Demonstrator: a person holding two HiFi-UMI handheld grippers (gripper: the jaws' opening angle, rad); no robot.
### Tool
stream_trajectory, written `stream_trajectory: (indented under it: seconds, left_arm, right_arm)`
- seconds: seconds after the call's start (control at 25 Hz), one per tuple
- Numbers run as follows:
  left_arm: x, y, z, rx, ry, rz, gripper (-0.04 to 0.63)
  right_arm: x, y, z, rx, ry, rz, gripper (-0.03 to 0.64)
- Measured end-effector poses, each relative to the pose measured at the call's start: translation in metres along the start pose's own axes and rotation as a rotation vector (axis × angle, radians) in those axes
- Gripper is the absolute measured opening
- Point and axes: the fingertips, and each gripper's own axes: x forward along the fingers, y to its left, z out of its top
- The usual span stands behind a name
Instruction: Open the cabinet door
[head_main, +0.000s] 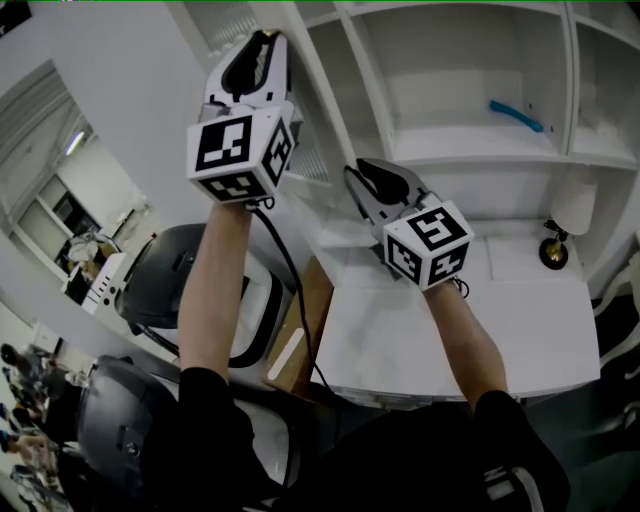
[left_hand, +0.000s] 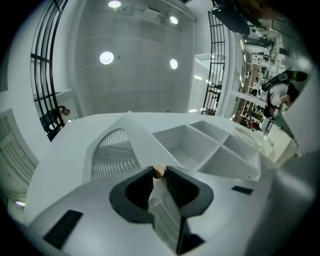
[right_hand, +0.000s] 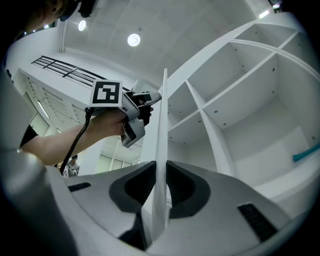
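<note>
The white cabinet door (head_main: 312, 158), with a ribbed glass panel (left_hand: 114, 152), stands swung out from the open shelves (head_main: 470, 150). My left gripper (head_main: 262, 42) is raised high at its upper part. In the left gripper view it (left_hand: 159, 171) is shut on a small wooden knob (left_hand: 158, 171), with the door's edge running between the jaws. My right gripper (head_main: 362, 172) sits lower on the same door. In the right gripper view its jaws (right_hand: 161, 162) close on the door's thin white edge (right_hand: 161, 125), pads against both faces. The left gripper (right_hand: 144, 102) shows beyond the door there.
A blue object (head_main: 516, 115) lies on a shelf inside the cabinet. Below it a white desk (head_main: 470, 330) carries a small brass lamp (head_main: 553, 250). Grey chairs (head_main: 170, 270) and a cardboard box (head_main: 300, 335) stand at the left, close to the door's swing.
</note>
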Motion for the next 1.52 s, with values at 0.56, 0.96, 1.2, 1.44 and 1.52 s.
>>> stream_trajectory:
  seconds: [0.56,0.96,1.2,1.44,1.52]
  left_arm:
    - [-0.047,0.03,0.02,-0.056,-0.083,-0.003,0.097]
    - [-0.079,0.06,0.027,-0.174,-0.166,-0.056,0.097]
    - [-0.101,0.081,0.028,-0.223,-0.213,-0.072,0.097]
    - [-0.123,0.104,0.026,-0.254,-0.224,-0.061,0.095]
    - [-0.131,0.112,0.025,-0.263,-0.229,-0.058,0.092]
  right_arm:
    - [-0.003,0.06,0.005,-0.011,-0.057,0.004,0.075]
    - [0.005,0.106,0.005,-0.032,-0.064,-0.089,0.075]
    - [0.015,0.138,0.002,-0.068,-0.053,-0.137,0.075]
    - [0.026,0.168,-0.002,-0.097,-0.021,-0.151,0.072]
    - [0.03,0.179,-0.004,-0.104,-0.015,-0.152,0.069]
